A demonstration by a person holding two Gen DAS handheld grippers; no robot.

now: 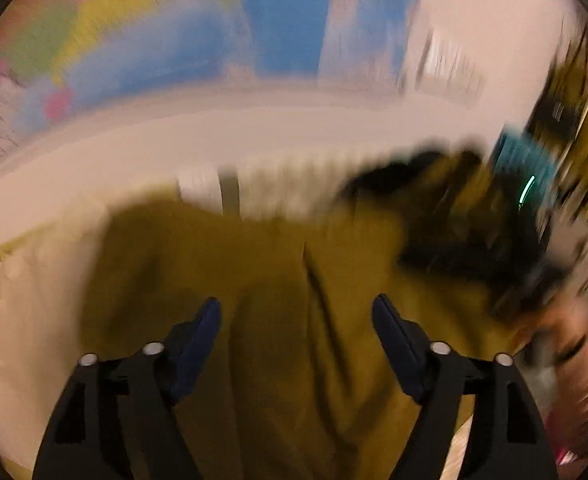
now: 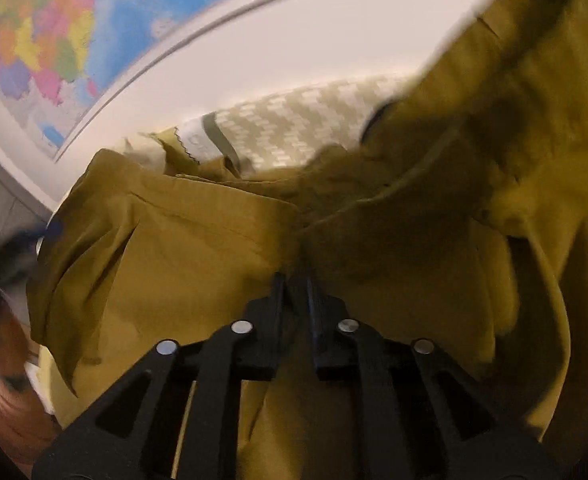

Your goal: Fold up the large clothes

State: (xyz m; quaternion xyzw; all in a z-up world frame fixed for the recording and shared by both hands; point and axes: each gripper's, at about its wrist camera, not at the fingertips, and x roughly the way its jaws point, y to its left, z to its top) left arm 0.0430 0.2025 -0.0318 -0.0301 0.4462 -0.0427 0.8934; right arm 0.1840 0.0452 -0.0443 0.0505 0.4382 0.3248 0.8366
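Note:
A large mustard-yellow garment (image 1: 262, 280) lies rumpled on a pale surface; it also fills most of the right wrist view (image 2: 198, 248). My left gripper (image 1: 295, 308) is open just above the cloth, holding nothing. My right gripper (image 2: 295, 280) is shut on a pinched fold of the mustard garment, and cloth rises in a big bunch to its right. The left wrist view is heavily motion-blurred; the right gripper shows there as a dark blur (image 1: 473, 232) at the garment's right side.
A white and olive zigzag-patterned cloth (image 2: 294, 128) lies behind the garment. A colourful wall map (image 2: 54, 40) hangs behind the white bed frame (image 2: 222, 48). A person's arm (image 2: 10, 392) is at the lower left.

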